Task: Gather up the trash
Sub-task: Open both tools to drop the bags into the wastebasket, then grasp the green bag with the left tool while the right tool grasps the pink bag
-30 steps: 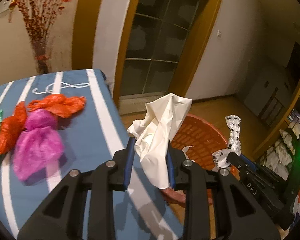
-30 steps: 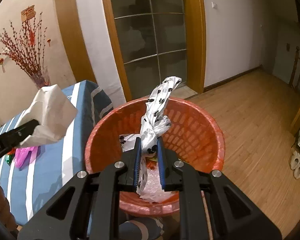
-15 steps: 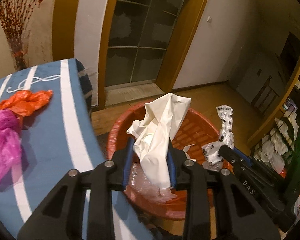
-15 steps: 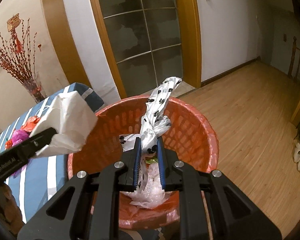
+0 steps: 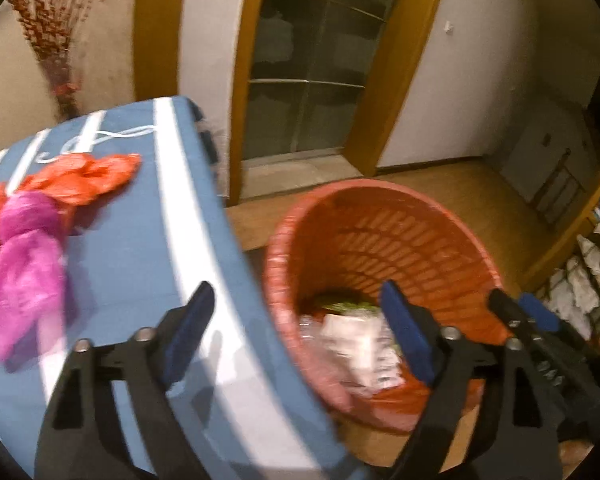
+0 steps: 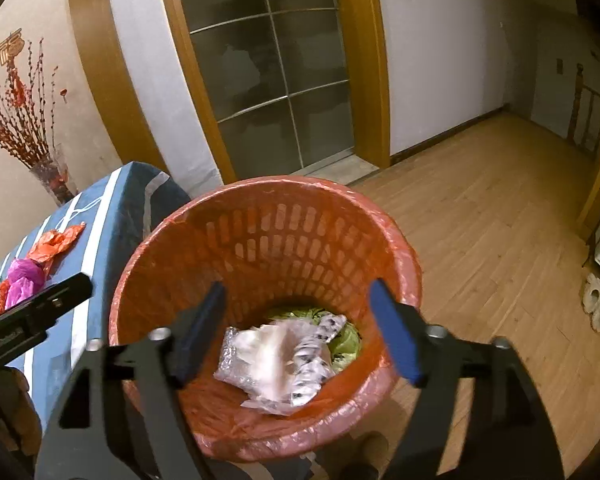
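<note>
The left gripper (image 5: 296, 328) is built of black angular arms, each tipped with a blue pad (image 5: 188, 336), and silver screw heads (image 5: 142, 335) are set at the joints. The right gripper (image 6: 300, 328) is made alike, with blue pads (image 6: 396, 336) and silver screws (image 6: 434, 331). White lettering, too blurred to be read, is carried on the left gripper's black side.

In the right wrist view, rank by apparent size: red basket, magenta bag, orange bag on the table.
1. red basket, by far the largest.
2-3. orange bag and magenta bag look alike in size; both are small and far off, so no ranking.
</note>
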Motion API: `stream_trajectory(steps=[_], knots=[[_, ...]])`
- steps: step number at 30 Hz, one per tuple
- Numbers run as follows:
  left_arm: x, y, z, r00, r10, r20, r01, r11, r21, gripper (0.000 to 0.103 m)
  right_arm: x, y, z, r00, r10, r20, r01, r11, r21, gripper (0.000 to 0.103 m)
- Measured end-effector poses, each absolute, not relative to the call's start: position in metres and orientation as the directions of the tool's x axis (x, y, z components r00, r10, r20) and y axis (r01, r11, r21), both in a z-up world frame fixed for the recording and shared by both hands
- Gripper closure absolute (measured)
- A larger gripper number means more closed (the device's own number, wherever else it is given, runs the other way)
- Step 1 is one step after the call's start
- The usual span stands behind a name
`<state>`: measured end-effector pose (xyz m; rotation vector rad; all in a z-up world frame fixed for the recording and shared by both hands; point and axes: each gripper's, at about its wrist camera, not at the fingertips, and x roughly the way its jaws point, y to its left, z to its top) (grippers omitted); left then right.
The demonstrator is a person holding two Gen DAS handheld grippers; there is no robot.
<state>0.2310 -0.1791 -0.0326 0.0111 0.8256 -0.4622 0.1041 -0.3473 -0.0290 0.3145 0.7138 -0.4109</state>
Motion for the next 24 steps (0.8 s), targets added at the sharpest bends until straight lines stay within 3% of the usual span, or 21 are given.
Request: stream_trajectory(steps=[6,16,19,24], knots=[[0.233,-0.136,-0.032,0.657,-0.293,-0.695,0.326,0.941,-0.089,0.011,0.105,-0.334,-0.03,0.678,-0.251,-0.691,0.451,0.884,0.121,0.014],[0.23,-0.041,-0.022,0.69,-0.186,-0.699,0.214,0.976,-0.049,0.011,0.113,-0.29,-0.029,0.689,-0.188,-0.7,0.37,0.922,0.116,0.014],[0.233,-0.005,-0.021,0.685,-0.119,-0.719,0.126,0.991,-0.043,0.005,0.118,-0.274,-0.028,0.696,-0.161,-0.7,0.333,0.936,0.116,0.014],[0.241,0.064,-0.02,0.652,0.032,-0.757,-0.057,0.998,-0.007,0.004,0.127,-0.245,-0.023,0.709,-0.115,-0.695,0.264,0.958,0.112,0.014]])
